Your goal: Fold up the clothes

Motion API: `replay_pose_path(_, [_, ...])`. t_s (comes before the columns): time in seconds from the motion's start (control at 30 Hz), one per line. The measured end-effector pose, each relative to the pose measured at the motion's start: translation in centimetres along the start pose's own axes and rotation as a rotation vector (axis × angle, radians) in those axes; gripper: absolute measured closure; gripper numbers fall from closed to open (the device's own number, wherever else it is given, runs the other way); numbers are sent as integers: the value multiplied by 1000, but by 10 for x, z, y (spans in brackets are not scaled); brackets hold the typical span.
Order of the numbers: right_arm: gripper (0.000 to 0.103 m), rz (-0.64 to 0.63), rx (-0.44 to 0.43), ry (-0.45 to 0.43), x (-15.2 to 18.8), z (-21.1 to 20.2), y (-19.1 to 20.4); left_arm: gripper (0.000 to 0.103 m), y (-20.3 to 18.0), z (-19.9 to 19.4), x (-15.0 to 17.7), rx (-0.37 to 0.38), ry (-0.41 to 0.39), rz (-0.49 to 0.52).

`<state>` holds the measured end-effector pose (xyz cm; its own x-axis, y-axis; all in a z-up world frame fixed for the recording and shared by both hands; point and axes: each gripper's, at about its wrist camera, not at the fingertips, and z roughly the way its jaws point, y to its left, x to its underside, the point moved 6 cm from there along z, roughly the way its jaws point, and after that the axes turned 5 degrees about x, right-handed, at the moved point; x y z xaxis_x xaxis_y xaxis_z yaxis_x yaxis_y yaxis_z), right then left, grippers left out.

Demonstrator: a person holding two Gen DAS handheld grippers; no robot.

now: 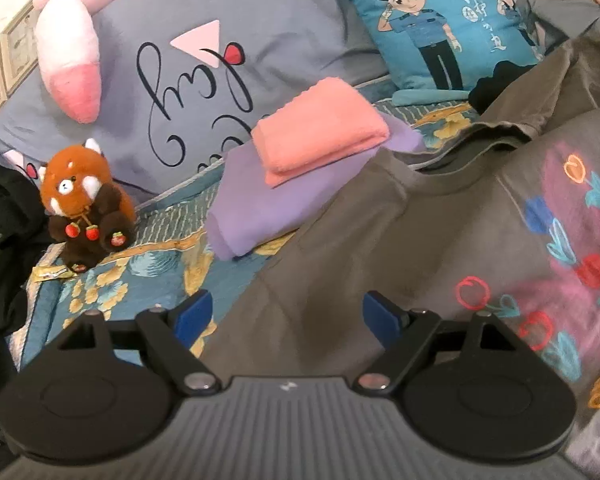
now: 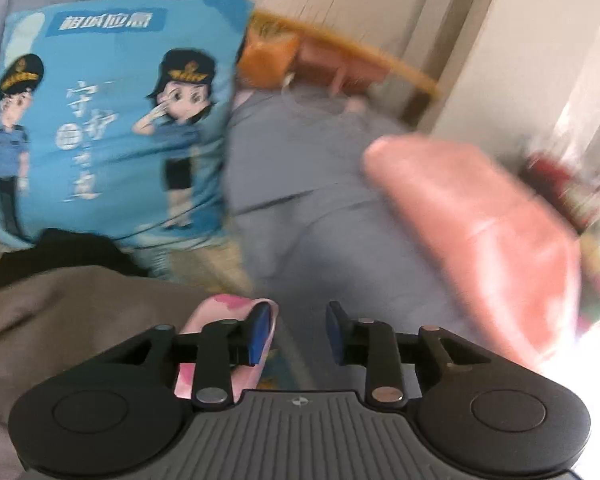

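Observation:
A grey-brown T-shirt [image 1: 340,248] with a flower print [image 1: 572,248] lies spread on the bed, collar toward the pillows. My left gripper [image 1: 286,316] hovers open over its left side, blue pads wide apart with nothing between them. Beyond it sits a folded stack: a pink cloth [image 1: 320,128] on a purple one [image 1: 268,200]. In the blurred right wrist view my right gripper [image 2: 296,332] is open above the same shirt's edge [image 2: 60,312], with a pink patch of fabric [image 2: 228,320] under its left finger, not clamped.
A red panda plush [image 1: 84,204] stands at the left by dark clothing [image 1: 0,240]. Grey pillow [image 1: 220,60] and blue cartoon cushion [image 1: 440,28] line the headboard. A pink pillow [image 2: 480,240] and grey bedding [image 2: 320,160] lie to the right. Patterned blue bedspread [image 1: 112,292] shows beneath.

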<state>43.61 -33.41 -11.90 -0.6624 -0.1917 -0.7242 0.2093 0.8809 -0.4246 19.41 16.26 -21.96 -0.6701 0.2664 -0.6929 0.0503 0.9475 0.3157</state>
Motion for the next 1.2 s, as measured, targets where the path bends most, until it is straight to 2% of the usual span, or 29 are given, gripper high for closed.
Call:
replay_pose_path(0.07, [71,-108,109,-98,-7,-12,3,17,5,2,3,-9,7,-5])
replay_pose_path(0.1, [66,-162,164,-147,-10,-18,5,17,7,3,5,-14,12,-8])
replay_pose_path(0.17, [66,-204,193,-165,-19,-20,11,17,12,4,8,-21,18,-16])
replay_pose_path(0.23, [66,-203,92,-208,-23,-34,25,17,16,4,12,-27,21,-27])
replay_pose_path(0.33, [66,-322,-153,-362,-15,-81,77,17,19,6,16,-29,27,-38])
replay_pose_path(0.47, [65,-727,-369,-594,34,-148,176,17,20,8,20,-27,31,-43])
replay_pose_path(0.57, [65,-971,-426,-680,73,-165,233,16,21,7,19,-22,21,-38])
replay_pose_path(0.7, [65,-1106,-419,-690,92,-159,272,15,23,7,18,-14,12,-30])
replay_pose_path(0.83, [65,-1151,-411,-620,88,-133,287,15,24,10,20,-8,13,-33])
replay_pose_path(0.97, [67,-1113,-463,-543,81,-123,289,15,22,12,23,6,20,-42])
replay_pose_path(1.03, [100,-1087,-491,-505,77,-119,290,15,21,13,23,14,18,-40])
replay_pose_path(1.1, [100,-1036,-520,-475,69,-116,289,15,19,15,22,20,15,-37])
replay_pose_path(1.2, [100,-881,-560,-457,43,-120,280,15,17,17,17,28,1,-24])
